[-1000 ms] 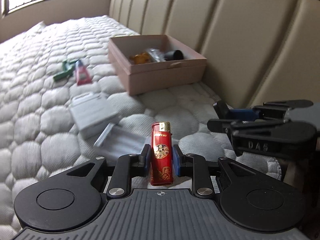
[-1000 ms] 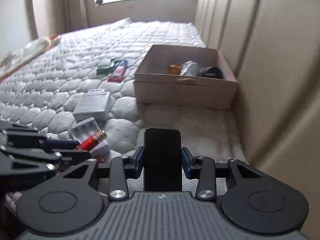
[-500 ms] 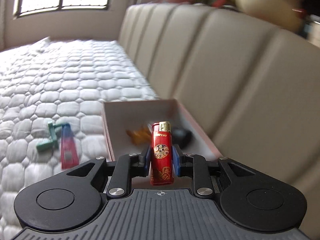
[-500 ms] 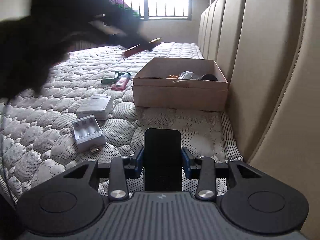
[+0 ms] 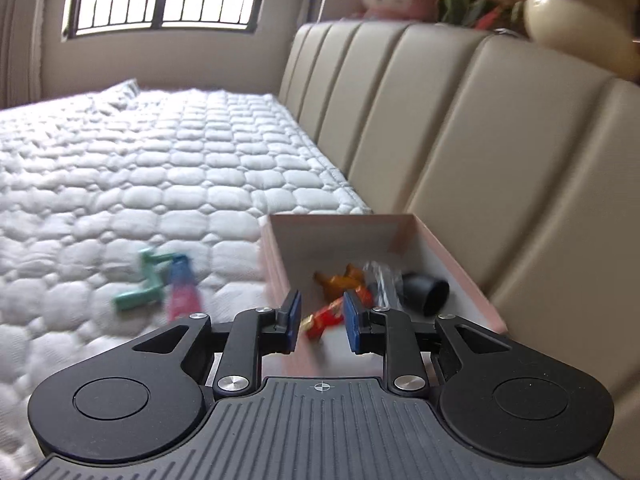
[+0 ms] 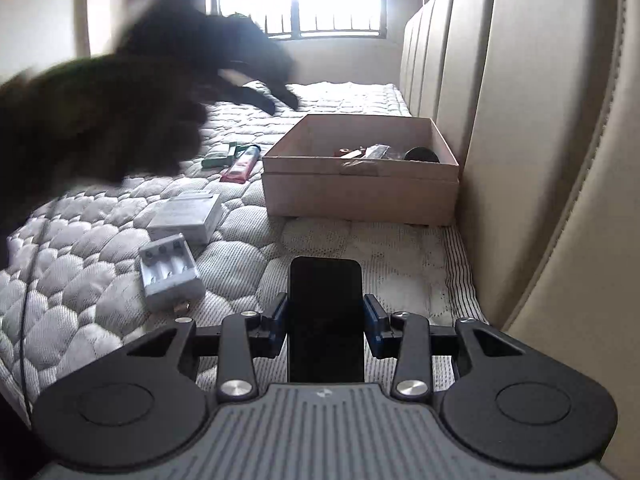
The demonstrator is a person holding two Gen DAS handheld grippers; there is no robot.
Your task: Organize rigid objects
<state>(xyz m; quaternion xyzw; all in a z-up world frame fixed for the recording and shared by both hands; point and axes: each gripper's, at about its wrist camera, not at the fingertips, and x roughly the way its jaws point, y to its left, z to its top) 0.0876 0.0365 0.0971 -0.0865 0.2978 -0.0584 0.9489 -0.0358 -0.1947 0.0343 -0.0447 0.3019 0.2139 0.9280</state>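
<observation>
Left jaws released over the box, right jaws gripping a black phone.

In my left wrist view the left gripper (image 5: 319, 322) has its jaws spread with nothing between the pads; the red lighter (image 5: 326, 316) is blurred in the gap beyond them, over the near end of the pink box (image 5: 456, 268) at lower centre, and I cannot tell whether it is touching the floor of the box. An orange piece (image 5: 340, 280), a clear wrapper (image 5: 382, 280) and a black cap (image 5: 424, 292) lie in the box. Left of the box, on the bed (image 5: 140, 176), sit a green part (image 5: 146, 284) and a pink tube (image 5: 182, 292), touching. In my right wrist view the right gripper (image 6: 326, 324) clamps the black phone (image 6: 326, 320) at lower centre; a battery charger (image 6: 170, 276) and a white box (image 6: 186, 218) lie at left.
</observation>
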